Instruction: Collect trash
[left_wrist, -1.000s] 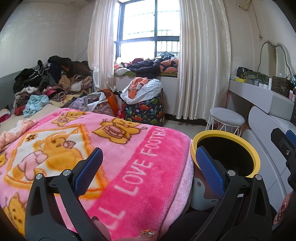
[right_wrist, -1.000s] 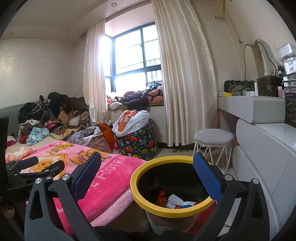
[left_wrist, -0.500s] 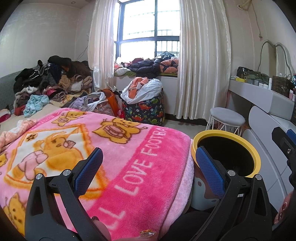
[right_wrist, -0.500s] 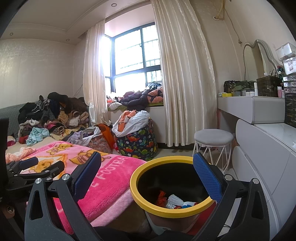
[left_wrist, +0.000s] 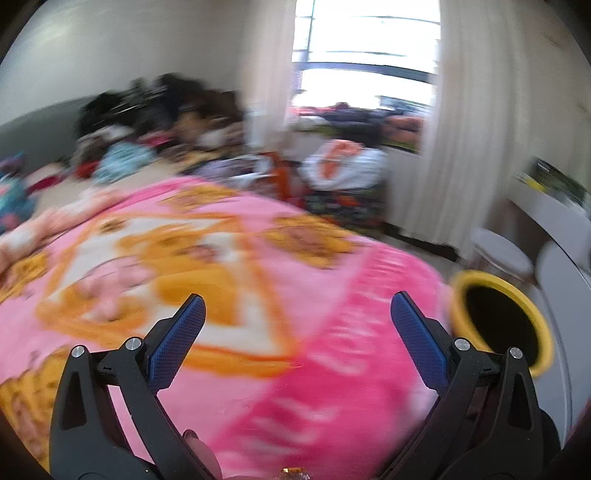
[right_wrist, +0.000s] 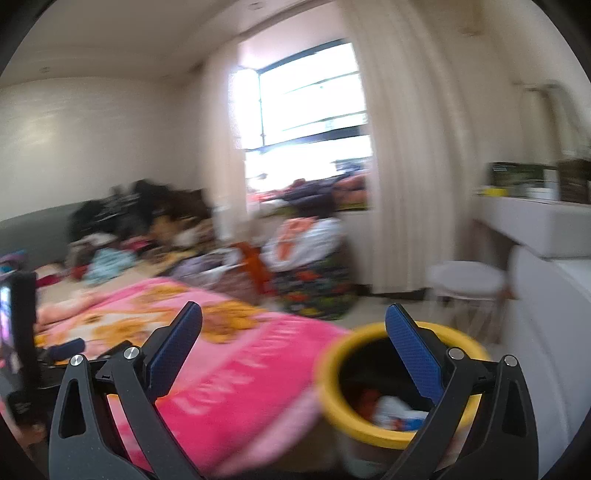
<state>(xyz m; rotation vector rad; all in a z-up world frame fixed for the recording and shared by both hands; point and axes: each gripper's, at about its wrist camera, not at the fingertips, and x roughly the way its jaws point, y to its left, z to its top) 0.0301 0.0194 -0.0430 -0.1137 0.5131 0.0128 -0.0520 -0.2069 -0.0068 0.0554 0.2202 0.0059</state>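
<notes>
Both views are motion-blurred. A yellow-rimmed trash bin (right_wrist: 373, 435) stands beside the bed, with crumpled trash (right_wrist: 393, 411) inside it. In the left wrist view the trash bin (left_wrist: 517, 295) sits at the right, its inside dark. My left gripper (left_wrist: 295, 314) hangs open over the pink blanket (left_wrist: 229, 280) with nothing between its blue pads. My right gripper (right_wrist: 293, 326) is open too, its right finger over the bin's rim, its left over the blanket's edge (right_wrist: 229, 380). No trash shows on the blanket.
Piled clothes (left_wrist: 155, 125) cover the far side of the bed. A stuffed patterned bag (right_wrist: 314, 280) sits under the window. A white stool (right_wrist: 465, 280) and a white dresser (right_wrist: 546, 332) stand at the right, close to the bin. The left gripper's body (right_wrist: 22, 332) shows at the left edge.
Both cameras have swung left and now blur; the bin has slid toward the right in each view. Both grippers stay open and empty.
</notes>
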